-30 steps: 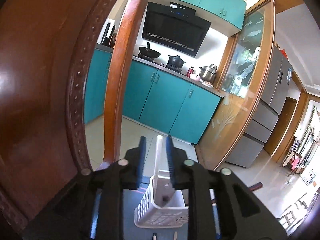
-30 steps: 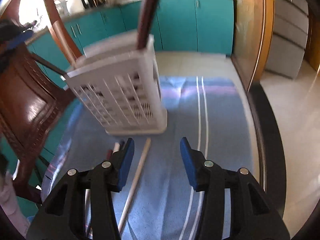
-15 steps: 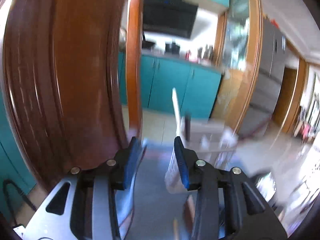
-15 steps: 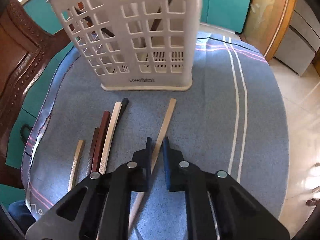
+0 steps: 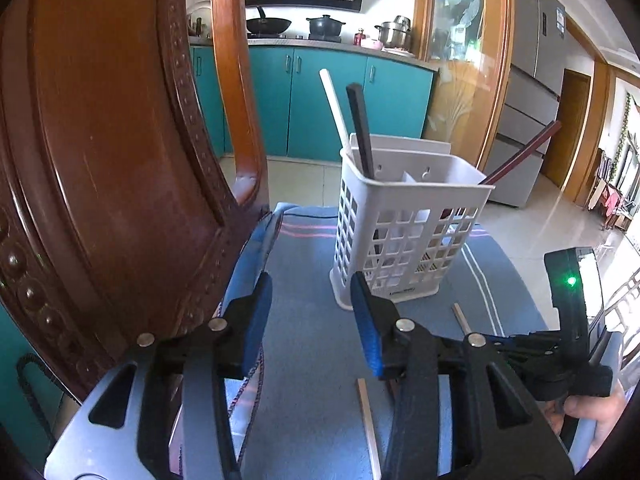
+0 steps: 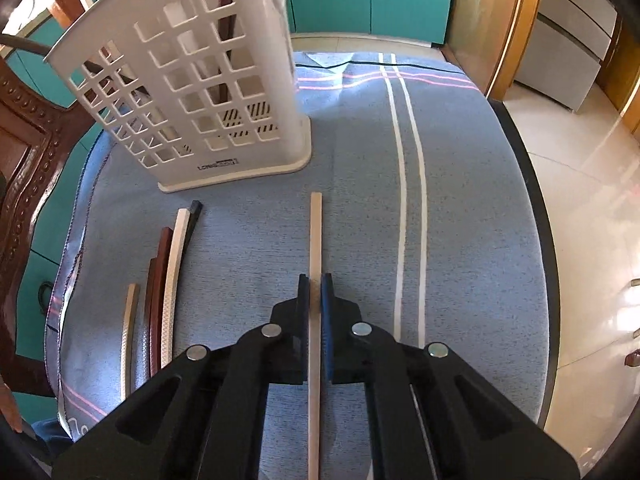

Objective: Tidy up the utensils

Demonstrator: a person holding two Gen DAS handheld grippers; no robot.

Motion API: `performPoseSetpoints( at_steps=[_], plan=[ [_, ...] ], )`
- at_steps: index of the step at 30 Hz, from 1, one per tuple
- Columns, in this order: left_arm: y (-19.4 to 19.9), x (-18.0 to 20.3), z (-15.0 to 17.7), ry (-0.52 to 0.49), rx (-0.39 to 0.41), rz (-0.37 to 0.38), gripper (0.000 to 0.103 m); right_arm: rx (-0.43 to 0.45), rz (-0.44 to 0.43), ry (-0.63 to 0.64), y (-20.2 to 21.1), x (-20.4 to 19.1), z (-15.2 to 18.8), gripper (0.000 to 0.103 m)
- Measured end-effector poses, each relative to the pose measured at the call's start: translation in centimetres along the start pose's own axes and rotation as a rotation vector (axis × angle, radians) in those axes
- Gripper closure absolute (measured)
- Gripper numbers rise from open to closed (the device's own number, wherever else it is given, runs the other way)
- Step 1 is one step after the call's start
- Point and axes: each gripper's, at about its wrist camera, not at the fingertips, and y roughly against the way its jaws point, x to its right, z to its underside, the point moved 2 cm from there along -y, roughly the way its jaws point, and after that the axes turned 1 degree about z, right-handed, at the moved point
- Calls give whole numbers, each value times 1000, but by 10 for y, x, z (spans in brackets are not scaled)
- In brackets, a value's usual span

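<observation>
A white slotted utensil basket (image 5: 404,232) stands on the blue cloth, holding a white stick (image 5: 334,108), a dark stick (image 5: 360,128) and a red-brown stick (image 5: 520,156). My left gripper (image 5: 310,284) hovers in front of the basket; its jaws are opening with nothing between them. In the right wrist view, my right gripper (image 6: 315,292) is shut on a tan stick (image 6: 315,240) that lies flat on the cloth, pointing toward the basket (image 6: 180,92). Left of it lie a white stick (image 6: 174,280), a brown stick (image 6: 158,300), a dark stick (image 6: 195,212) and a short tan stick (image 6: 130,332).
A carved wooden chair back (image 5: 120,160) rises close on the left. The blue striped cloth (image 6: 460,200) covers a round table with a dark edge (image 6: 536,216). A person's hand (image 5: 588,412) holds the right tool. Teal cabinets and tiled floor lie beyond.
The left gripper let go of the white stick, which now stands in the basket, then drew back, sank and widened. The right gripper came down and shut on the tan stick.
</observation>
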Motion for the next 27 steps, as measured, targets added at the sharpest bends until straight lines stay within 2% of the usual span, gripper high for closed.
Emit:
performPoseSetpoints(
  at_steps=[11,15,17,18,20,22,27],
  plan=[
    [-5,11,19,-60,-36,-12,56,18,-8,-13,13,0,5,95],
    [-10,18,26,-76,-62,-5,51,16,-4,-18,9,4,1,93],
    [-16,21,32,-75,-120,44,49,16,-1,-20,6,5,-2,80],
    [-22,22,36,-60,-161,84,48,17,0,-22,6,6,-2,79],
    [-36,19,45,-8,-257,149,49,19,0,-26,7,8,-2,78],
    [-46,17,52,4,-322,159,49,21,0,-28,7,9,-3,78],
    [-58,20,63,1,-402,186,53,20,0,-26,5,9,-5,78]
  ],
)
